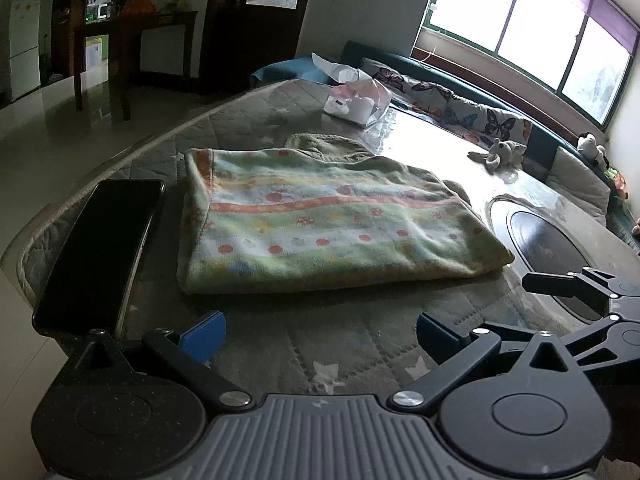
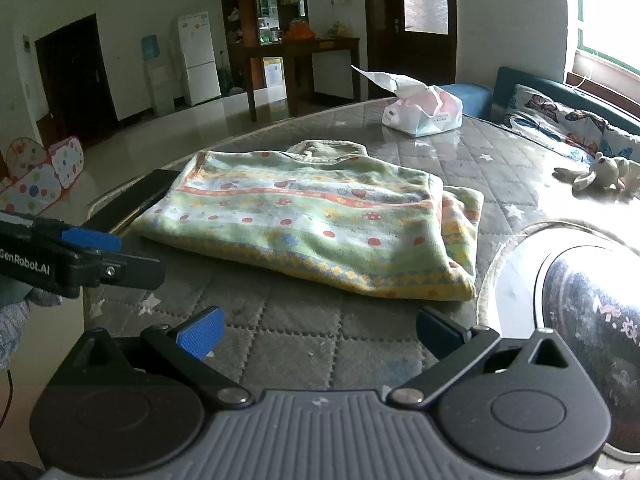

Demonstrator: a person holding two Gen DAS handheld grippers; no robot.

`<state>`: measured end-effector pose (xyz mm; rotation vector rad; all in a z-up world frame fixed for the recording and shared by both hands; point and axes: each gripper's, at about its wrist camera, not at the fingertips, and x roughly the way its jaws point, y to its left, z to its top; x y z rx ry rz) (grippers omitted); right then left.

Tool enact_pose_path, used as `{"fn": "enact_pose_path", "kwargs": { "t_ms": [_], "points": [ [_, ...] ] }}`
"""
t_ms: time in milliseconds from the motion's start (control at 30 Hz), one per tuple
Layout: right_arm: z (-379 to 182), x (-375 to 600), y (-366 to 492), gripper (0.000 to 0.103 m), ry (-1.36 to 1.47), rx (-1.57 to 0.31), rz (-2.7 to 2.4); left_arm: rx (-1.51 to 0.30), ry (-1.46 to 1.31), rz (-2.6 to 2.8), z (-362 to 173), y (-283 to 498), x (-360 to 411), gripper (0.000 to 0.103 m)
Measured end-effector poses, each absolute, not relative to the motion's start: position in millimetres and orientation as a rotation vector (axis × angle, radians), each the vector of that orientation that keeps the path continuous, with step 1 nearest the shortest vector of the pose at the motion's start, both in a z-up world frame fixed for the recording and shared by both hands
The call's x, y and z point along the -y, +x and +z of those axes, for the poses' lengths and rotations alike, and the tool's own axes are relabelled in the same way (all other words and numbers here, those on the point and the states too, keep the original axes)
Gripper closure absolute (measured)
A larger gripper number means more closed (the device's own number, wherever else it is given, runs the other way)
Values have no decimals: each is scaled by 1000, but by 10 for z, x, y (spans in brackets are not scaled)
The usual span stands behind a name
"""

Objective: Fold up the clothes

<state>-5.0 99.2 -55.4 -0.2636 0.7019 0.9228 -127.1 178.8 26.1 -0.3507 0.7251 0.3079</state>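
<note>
Quilted mat (image 1: 320, 344) fills the scene: a phone (image 1: 100, 252) lies at its left edge, the folded towel (image 1: 320, 224) just beside it at center, a white bag (image 1: 356, 100) behind. My left gripper (image 1: 320, 336) and right gripper (image 2: 320, 330) hover short of the towel, both spread wide, grasping nothing.

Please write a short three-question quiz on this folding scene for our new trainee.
1. True or false: the left hand-held gripper is shut on the folded patterned cloth.
2. What dark flat object lies just left of the cloth? A) phone B) book C) remote
3. Fill in: the white plastic bag sits ___ the cloth, farther from the right hand-held gripper.

Key: 1 false, it is open and apart; 2 A, the phone; 3 beyond.
</note>
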Motion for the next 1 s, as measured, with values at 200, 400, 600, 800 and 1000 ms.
{"fn": "enact_pose_path", "kwargs": {
  "t_ms": [200,400,600,800,1000],
  "points": [
    [-526,-983,-94,0,-272,-670,909,-730,-327,308,270,-1253,-1709,0],
    [-513,-955,-106,0,-259,-661,903,-740,-317,317,262,-1237,-1672,0],
    [-534,-902,-85,0,-236,-660,880,-750,-311,323,244,-1221,-1637,0],
    [-549,-867,-78,0,-211,-666,874,-761,-307,333,219,-1214,-1610,0],
    [-564,-855,-115,0,-181,-666,876,-768,-310,345,189,-1215,-1599,0]
  ]
}}
